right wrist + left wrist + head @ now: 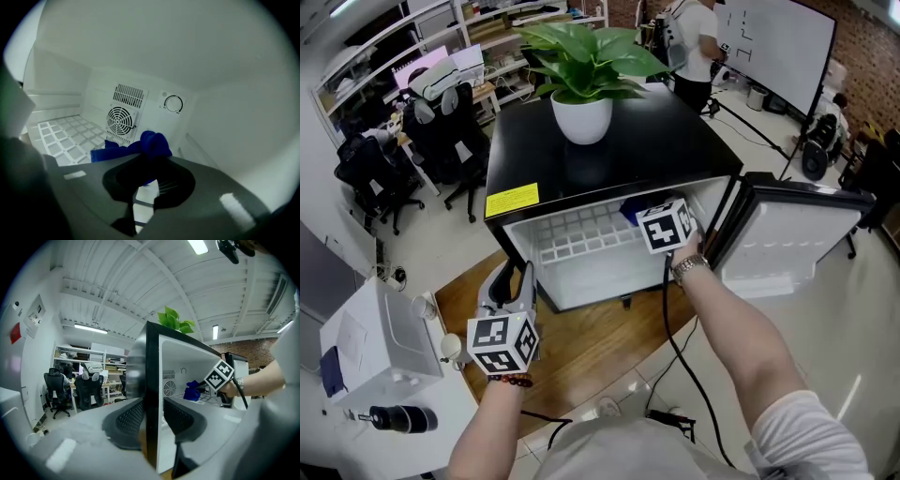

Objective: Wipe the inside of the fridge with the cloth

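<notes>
The small black fridge (675,141) with a white plastic lining stands open, its white-lined door (787,246) swung out to the right. Inside, a white grid wire shelf (581,240) spans the compartment. On the back wall are a round fan grille (121,120) and a round dial (173,103). In the compartment is the crumpled blue cloth (151,143), held over the right part of the shelf, near the back wall. The right gripper (149,165) reaches in through the opening with its jaws pinched on that cloth, and a bunch of fabric bulges out past the tips. On the fridge's flat top stands a round white ceramic pot (581,117) holding a green leafy plant (586,52).

The left gripper (152,414) sits low at the front edge of the fridge's left side wall. Its jaws are closed on that wall, one pad on the black outer face and the other on the white inner face.

In the head view the right gripper's jaws are hidden behind its marker cube (666,225), and only a corner of the cloth shows beside it. The spot where the pads meet the cloth lies in shadow in the right gripper view. Whether the cloth touches the shelf or the back wall cannot be told. The print on the yellow label (512,199) at the fridge's front top edge is too small to read
</notes>
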`<state>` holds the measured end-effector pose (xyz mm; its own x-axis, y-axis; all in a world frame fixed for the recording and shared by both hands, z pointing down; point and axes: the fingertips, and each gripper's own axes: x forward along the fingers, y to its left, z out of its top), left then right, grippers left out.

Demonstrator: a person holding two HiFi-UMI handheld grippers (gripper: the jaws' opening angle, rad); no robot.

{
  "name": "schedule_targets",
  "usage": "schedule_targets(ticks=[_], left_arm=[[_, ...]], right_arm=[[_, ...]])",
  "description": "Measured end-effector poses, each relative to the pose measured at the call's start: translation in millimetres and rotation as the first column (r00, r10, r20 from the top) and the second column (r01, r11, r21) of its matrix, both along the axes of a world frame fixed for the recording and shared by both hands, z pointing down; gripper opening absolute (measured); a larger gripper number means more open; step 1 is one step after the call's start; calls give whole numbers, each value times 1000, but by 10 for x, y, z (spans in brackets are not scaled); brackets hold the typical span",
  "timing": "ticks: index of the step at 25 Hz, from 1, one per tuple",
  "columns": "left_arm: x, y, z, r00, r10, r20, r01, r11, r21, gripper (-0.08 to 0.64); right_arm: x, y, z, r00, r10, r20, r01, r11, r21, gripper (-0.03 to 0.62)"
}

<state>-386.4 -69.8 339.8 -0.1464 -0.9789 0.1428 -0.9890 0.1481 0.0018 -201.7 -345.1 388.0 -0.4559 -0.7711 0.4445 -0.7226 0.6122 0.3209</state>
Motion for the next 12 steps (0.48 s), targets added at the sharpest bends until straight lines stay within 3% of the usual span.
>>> schedule_targets(ticks=[6, 12], left_arm=[[6, -7, 6, 1000, 3, 1, -3, 1000, -2, 129], [13, -11, 2, 1000, 10, 5, -10, 1000, -6, 129]], right_arm=[[-262, 373, -281, 988, -101, 114, 98, 995, 30, 51], [-854, 1194, -645, 923, -319, 216, 306, 948, 91, 52]])
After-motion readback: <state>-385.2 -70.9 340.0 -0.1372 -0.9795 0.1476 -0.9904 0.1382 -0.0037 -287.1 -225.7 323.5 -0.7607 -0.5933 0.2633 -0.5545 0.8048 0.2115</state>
